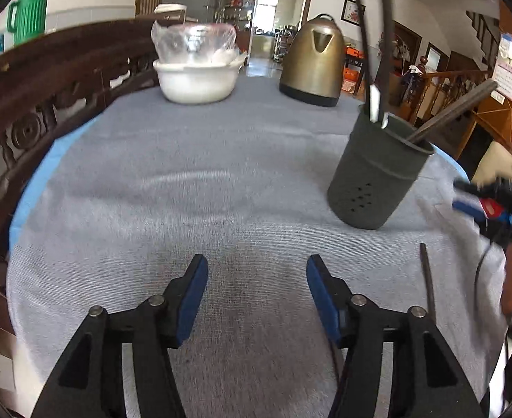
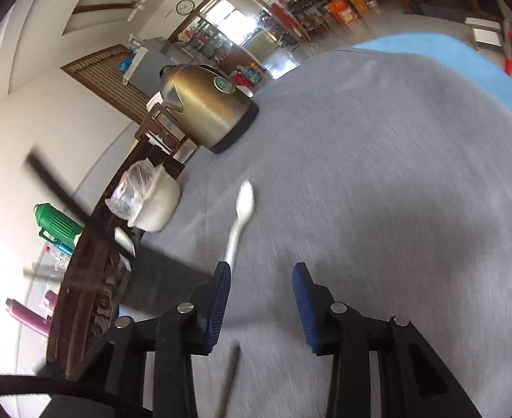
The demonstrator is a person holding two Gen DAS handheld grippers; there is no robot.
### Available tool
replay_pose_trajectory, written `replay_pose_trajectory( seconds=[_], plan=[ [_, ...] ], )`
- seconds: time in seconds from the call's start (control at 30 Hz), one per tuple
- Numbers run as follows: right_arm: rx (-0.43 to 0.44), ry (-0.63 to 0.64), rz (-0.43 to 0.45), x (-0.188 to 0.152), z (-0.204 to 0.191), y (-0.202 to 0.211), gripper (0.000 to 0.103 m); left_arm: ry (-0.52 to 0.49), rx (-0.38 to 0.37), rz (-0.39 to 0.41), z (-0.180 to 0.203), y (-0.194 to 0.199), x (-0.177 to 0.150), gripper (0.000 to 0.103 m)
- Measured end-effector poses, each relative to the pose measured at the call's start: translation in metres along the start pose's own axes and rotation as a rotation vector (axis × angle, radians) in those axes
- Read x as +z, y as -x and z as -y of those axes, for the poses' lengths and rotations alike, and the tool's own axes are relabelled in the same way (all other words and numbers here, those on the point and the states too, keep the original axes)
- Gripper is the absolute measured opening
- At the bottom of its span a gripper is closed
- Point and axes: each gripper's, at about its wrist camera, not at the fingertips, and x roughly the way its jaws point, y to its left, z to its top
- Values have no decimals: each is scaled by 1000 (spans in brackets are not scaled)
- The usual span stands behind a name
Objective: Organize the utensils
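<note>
A dark grey utensil holder [image 1: 377, 170] stands on the grey cloth at the right, with chopsticks [image 1: 454, 111] and thin utensil handles sticking out of it. A dark chopstick [image 1: 428, 282] lies on the cloth in front of it. My left gripper [image 1: 257, 278] is open and empty above the cloth, left of the holder. My right gripper [image 2: 261, 278] is open and empty; it also shows blurred at the right edge of the left wrist view [image 1: 489, 198]. A white spoon [image 2: 240, 216] lies just ahead of its left finger. A dark chopstick [image 2: 229, 379] lies below the fingers.
A gold kettle [image 1: 313, 61] and a white bowl holding a plastic-wrapped glass [image 1: 196, 76] stand at the far side of the table. A carved wooden rail [image 1: 29, 104] runs along the left edge. A green jug [image 1: 29, 10] stands beyond it.
</note>
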Motion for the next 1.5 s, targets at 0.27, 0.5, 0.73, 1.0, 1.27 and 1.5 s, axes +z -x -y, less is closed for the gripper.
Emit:
replay_pose_trajectory(
  seconds=[0.27,0.5,0.73,1.0,1.27,1.5],
  plan=[
    [40,-99,-130,64,5,-73,40,25,-42,-57,0,-21,4,72],
    [29,-133,-167,74,4,-121,42,-23,7,-71,8,-26,1,74],
    [13,-57,-169,74,-12,-140,34,-26,20,-73,7,-25,-3,74],
    [-63,55,-131,67,-24,-134,3,-40,33,-78,13,-23,-5,76],
    [-30,23,-50,74,-22,-87,7,-31,41,-76,11,-22,-5,76],
    [-6,-42,-121,78,-15,-110,8,-19,35,-74,6,-25,-3,76]
  ],
)
